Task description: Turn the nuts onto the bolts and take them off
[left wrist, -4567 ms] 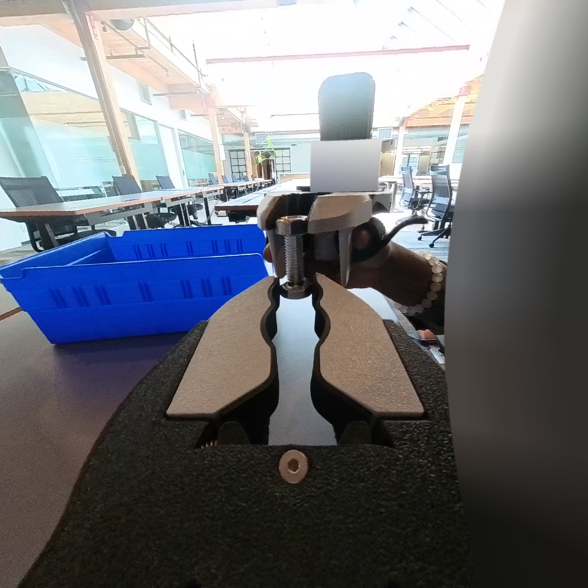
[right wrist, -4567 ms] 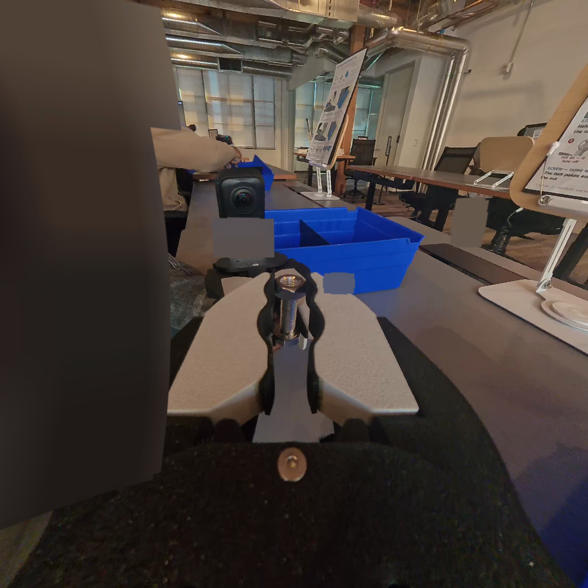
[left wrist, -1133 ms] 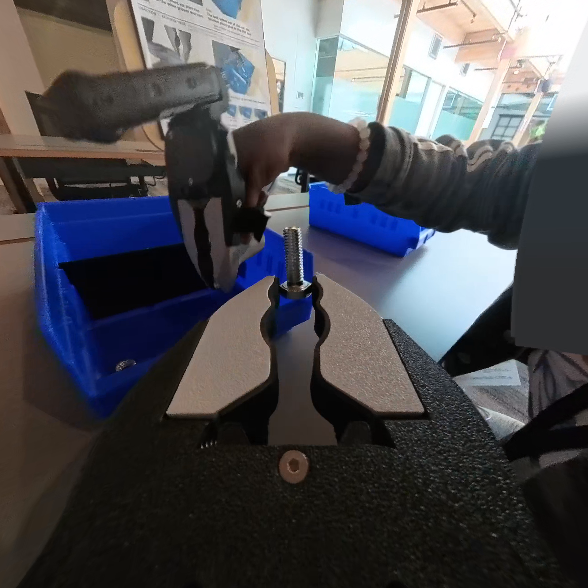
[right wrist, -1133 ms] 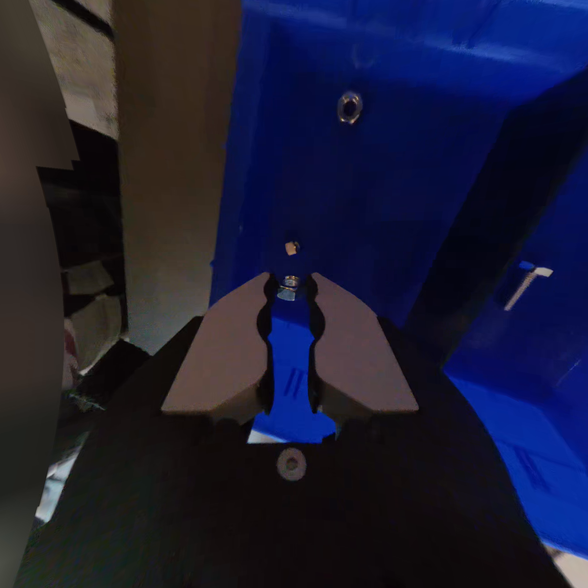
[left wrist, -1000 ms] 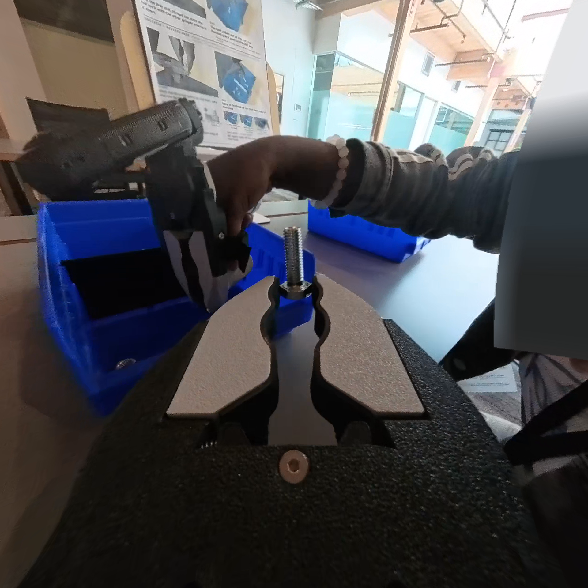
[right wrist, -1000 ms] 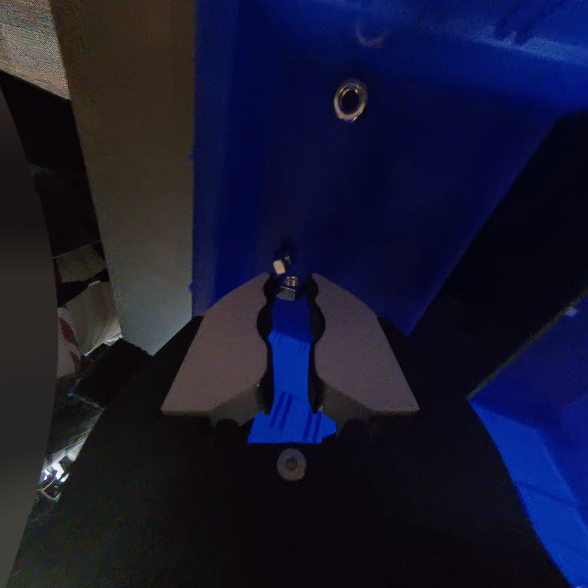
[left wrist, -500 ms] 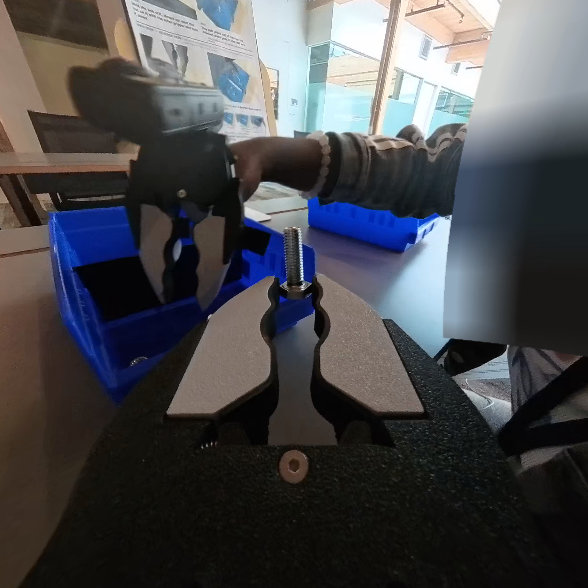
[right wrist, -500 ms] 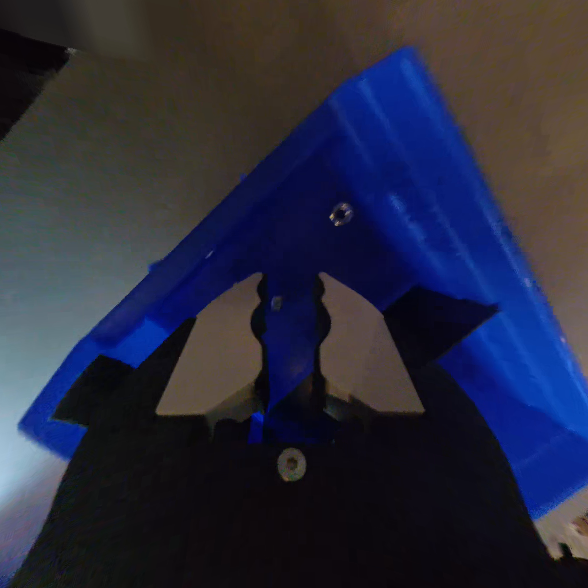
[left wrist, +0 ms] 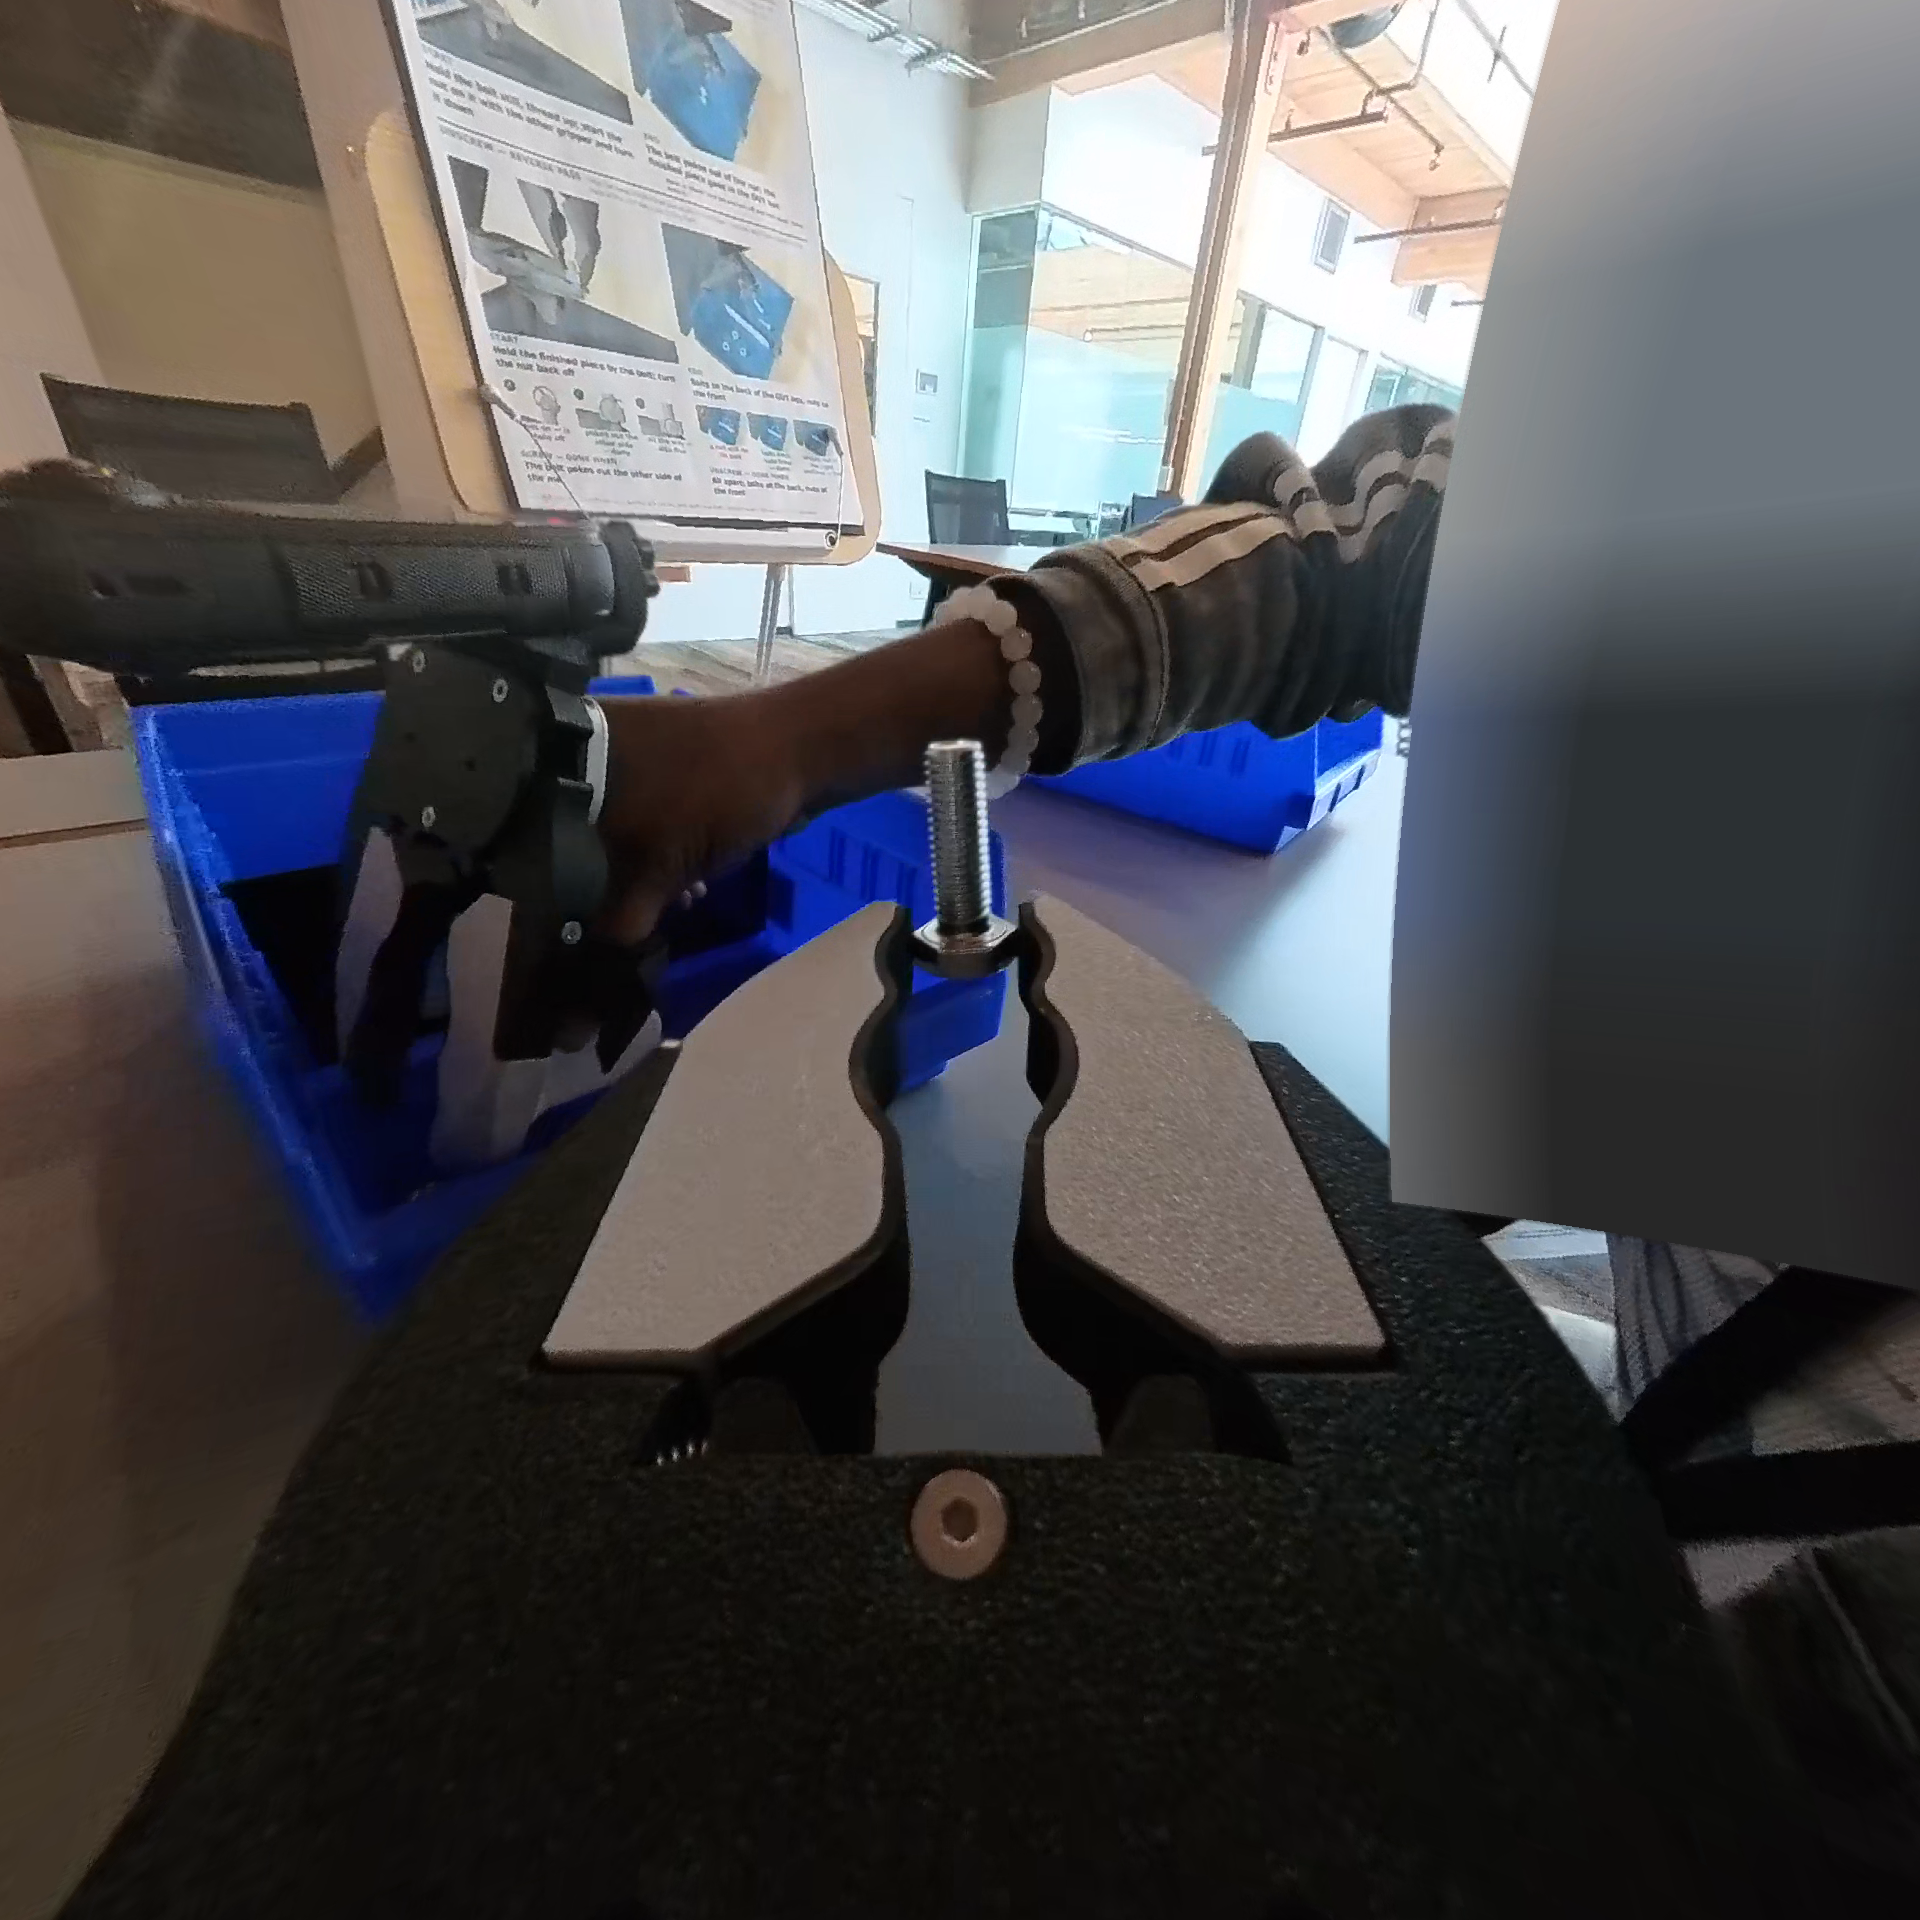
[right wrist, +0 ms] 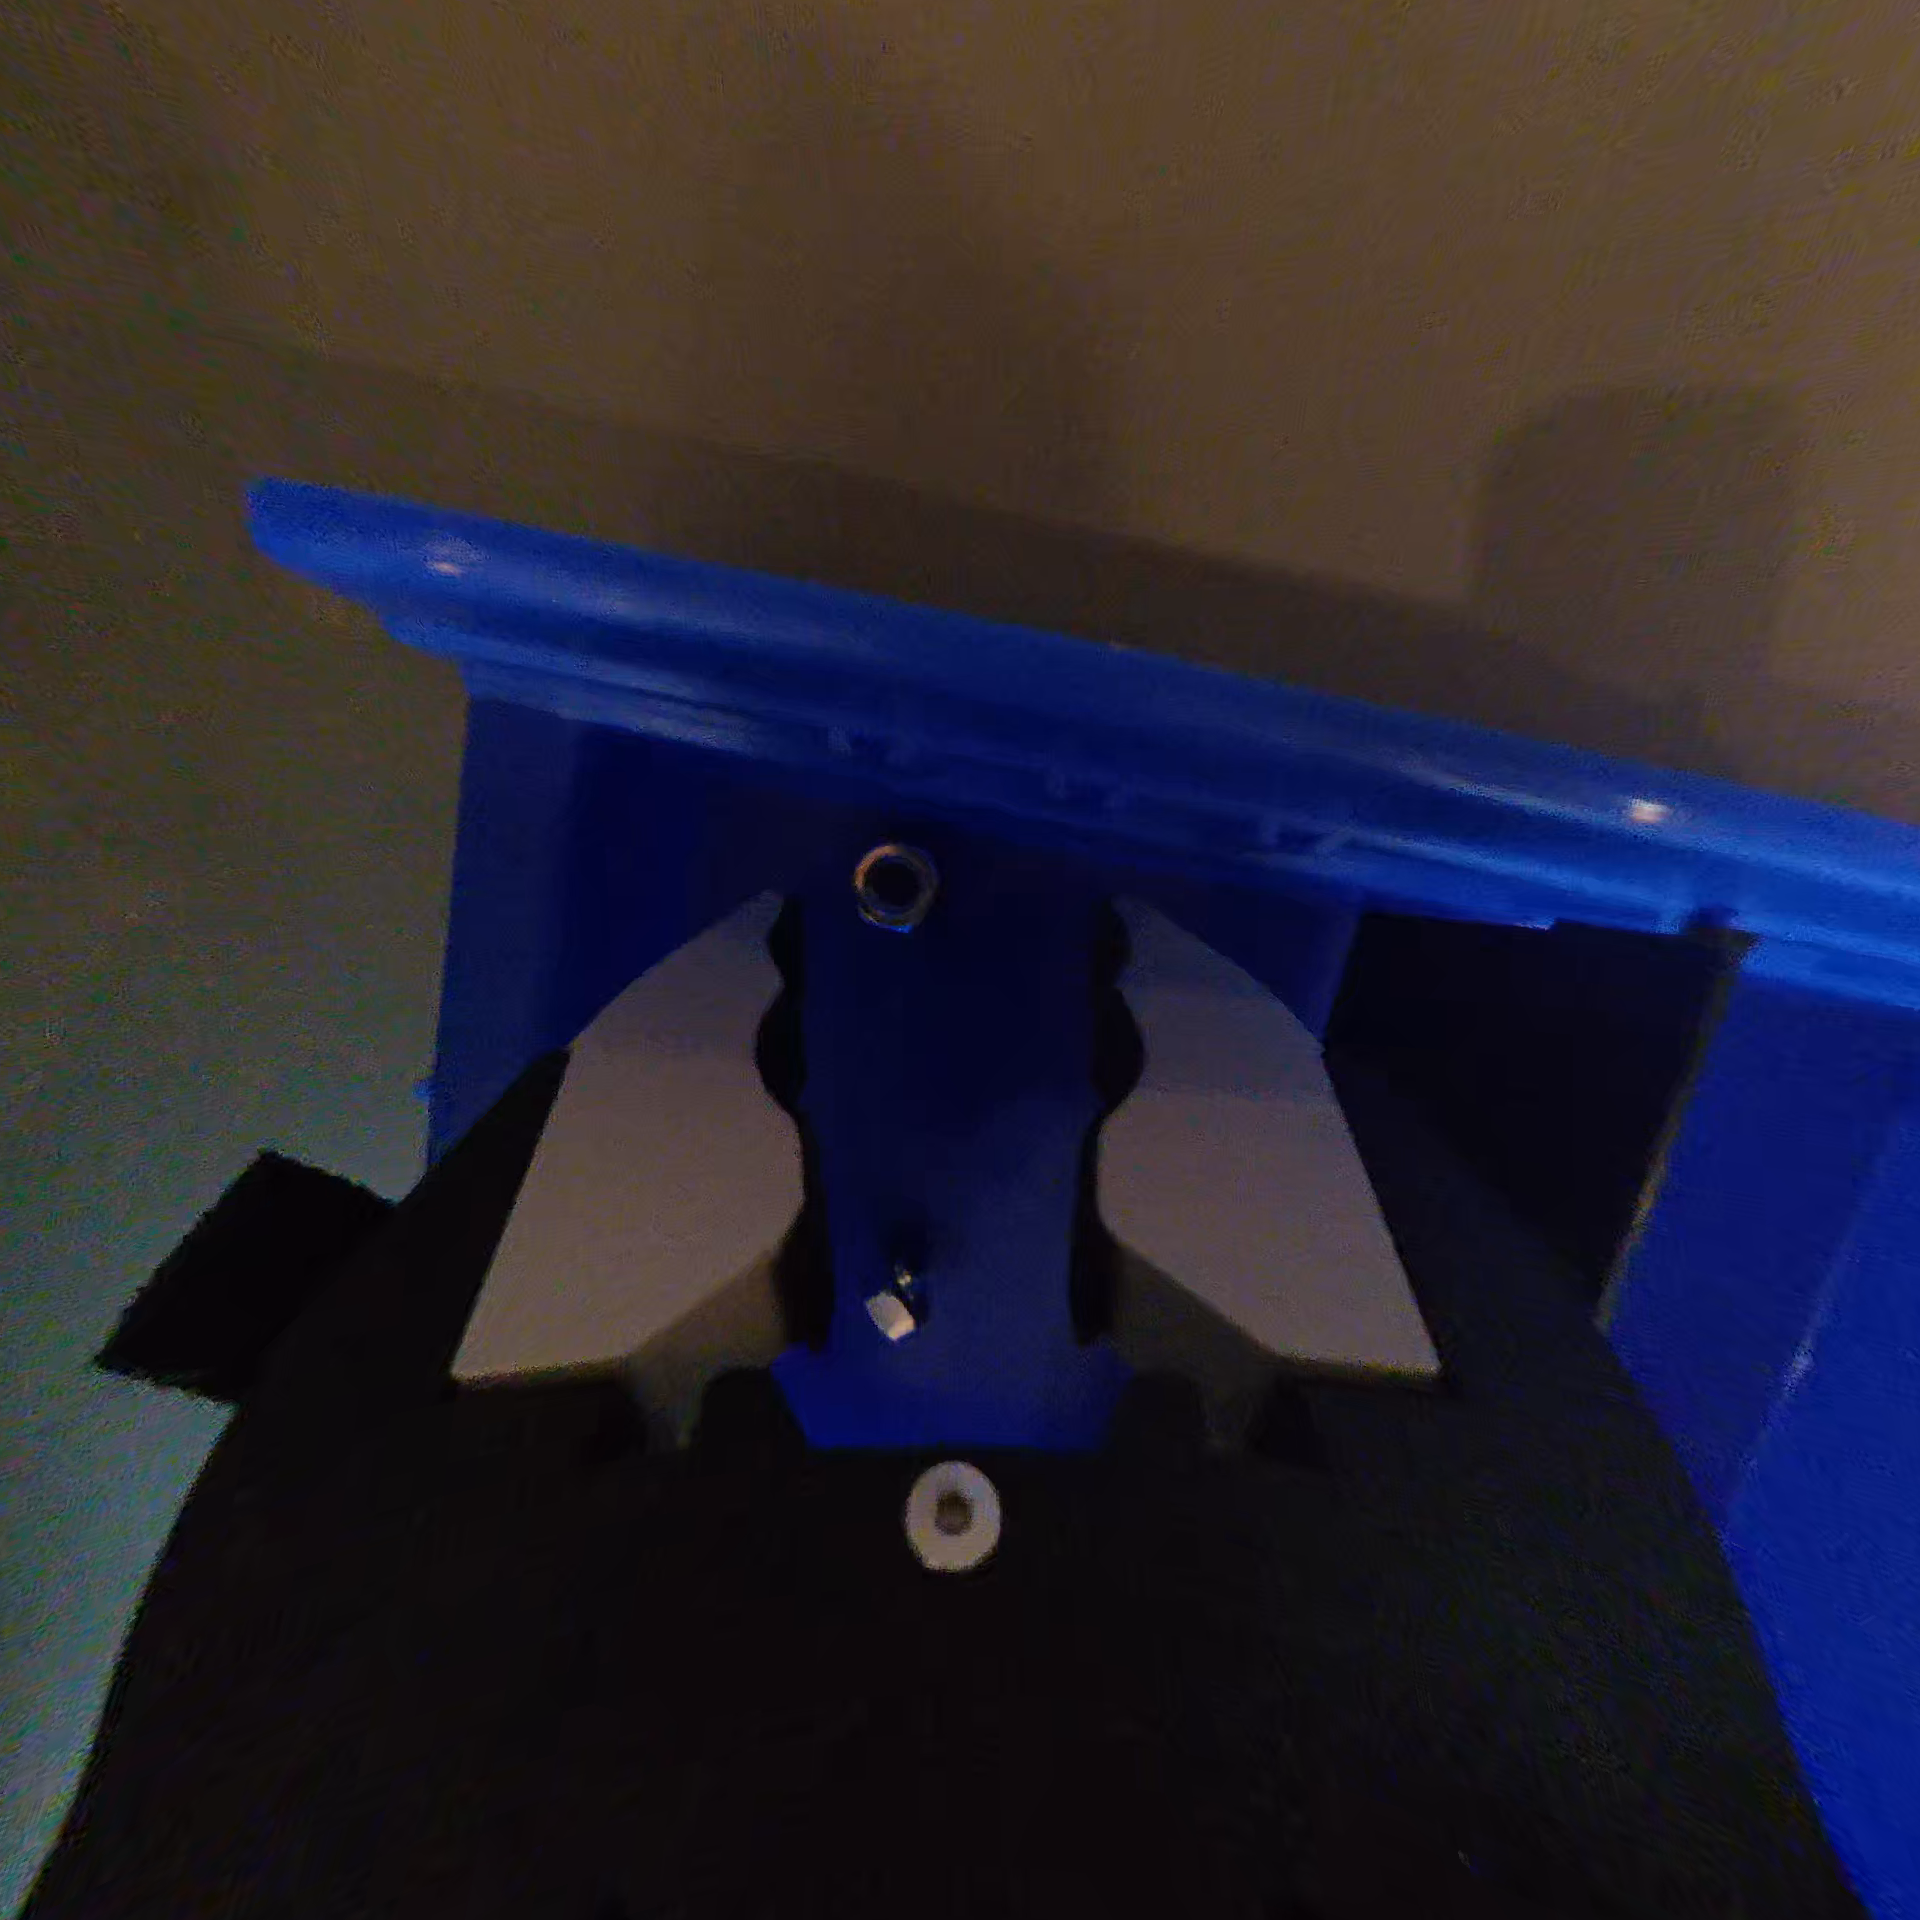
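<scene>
Right gripper (right wrist: 948, 914), clamped on a nut 1.0 s ago, now hangs apart over 2 loose nuts (right wrist: 896, 881) in the blue bin (right wrist: 1039, 727); left gripper (left wrist: 958, 925) stays clamped on the upright bolt (left wrist: 958, 831), so unthreading looks done.

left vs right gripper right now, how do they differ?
The left gripper is shut on the bolt, held by its head with the thread upright; the right gripper is open and holds nothing. The left sits above the table; the right points down into the blue bin, over a loose nut. Both have the same grey fingers.
</scene>
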Available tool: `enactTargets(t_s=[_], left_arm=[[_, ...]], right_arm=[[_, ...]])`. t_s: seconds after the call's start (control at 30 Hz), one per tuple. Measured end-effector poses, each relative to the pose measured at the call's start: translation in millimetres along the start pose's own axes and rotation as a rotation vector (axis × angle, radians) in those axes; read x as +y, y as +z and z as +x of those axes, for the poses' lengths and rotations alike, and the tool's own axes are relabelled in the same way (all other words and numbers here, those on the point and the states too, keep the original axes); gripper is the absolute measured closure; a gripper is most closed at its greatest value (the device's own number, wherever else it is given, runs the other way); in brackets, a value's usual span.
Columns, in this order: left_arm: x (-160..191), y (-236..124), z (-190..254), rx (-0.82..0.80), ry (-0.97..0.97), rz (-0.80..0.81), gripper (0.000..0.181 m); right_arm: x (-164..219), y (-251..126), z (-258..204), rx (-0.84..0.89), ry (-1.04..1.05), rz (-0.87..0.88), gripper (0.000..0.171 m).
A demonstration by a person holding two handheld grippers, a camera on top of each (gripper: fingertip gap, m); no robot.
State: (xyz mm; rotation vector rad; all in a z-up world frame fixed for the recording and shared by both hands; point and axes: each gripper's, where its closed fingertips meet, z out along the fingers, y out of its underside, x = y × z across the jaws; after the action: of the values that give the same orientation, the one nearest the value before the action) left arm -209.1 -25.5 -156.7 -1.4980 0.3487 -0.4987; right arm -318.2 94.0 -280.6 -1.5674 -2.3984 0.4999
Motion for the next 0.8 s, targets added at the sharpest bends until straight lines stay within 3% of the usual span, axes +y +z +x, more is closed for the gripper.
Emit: enactTargets(t_s=[0.27, 0.33, 0.47, 0.63, 0.8], left_arm=[[5, -8, -11, -0.030, -0.016, -0.004, 0.163], [5, -9, -13, -0.032, -0.017, -0.003, 0.163], [9, -10, -17, -0.052, -0.010, -0.021, 0.163], [13, 2, -9, -0.039, 0.013, -0.046, 0.163], [11, 44, 29, 0.098, 0.040, -0.042, 0.163]], right_arm=[[-1, 16, -3, 0.006, -0.015, -0.015, 0.128], [-1, 16, -3, 0.005, -0.041, -0.009, 0.153], [0, 9, 1, 0.025, -0.097, -0.026, 0.154], [-5, -65, -18, -0.009, -0.111, 0.150, 0.155], [38, -161, -57, -0.023, -0.112, 0.293, 0.155]])
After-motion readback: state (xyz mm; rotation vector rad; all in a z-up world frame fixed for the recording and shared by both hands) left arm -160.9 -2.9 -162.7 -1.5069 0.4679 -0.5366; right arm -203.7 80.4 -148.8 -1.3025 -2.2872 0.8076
